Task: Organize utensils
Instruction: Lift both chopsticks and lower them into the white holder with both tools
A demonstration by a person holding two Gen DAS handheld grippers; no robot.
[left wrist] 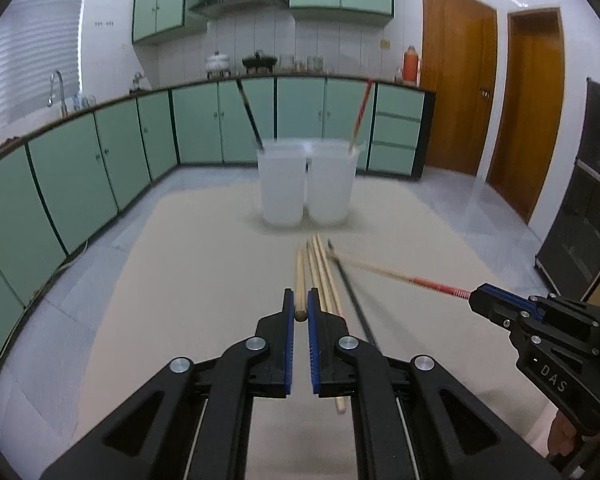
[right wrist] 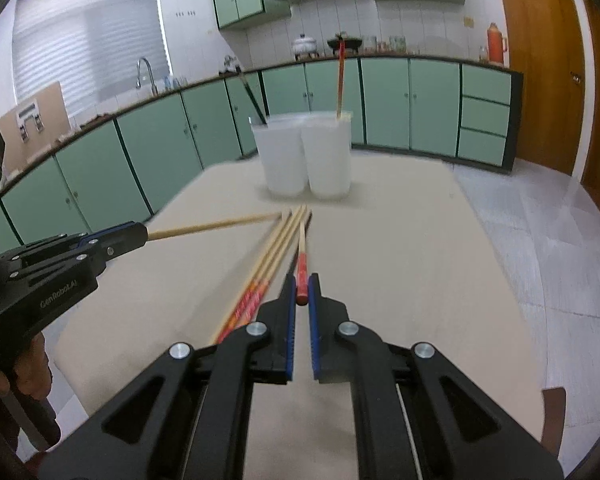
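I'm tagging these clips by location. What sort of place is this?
A home kitchen, most likely: green cabinets under a long counter, a sink tap, and a range hood above pots by the tiled wall.

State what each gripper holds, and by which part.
The left gripper is shut on the blunt end of a plain wooden chopstick. The right gripper is shut on the red handle end of a red-ended chopstick.

1. "DAS" stands in pale letters on the black body of the right gripper (left wrist: 471,297), at the lower right of the left wrist view.
2. "GenRobot.AI" stands on the black body of the left gripper (right wrist: 146,235), at the left of the right wrist view.
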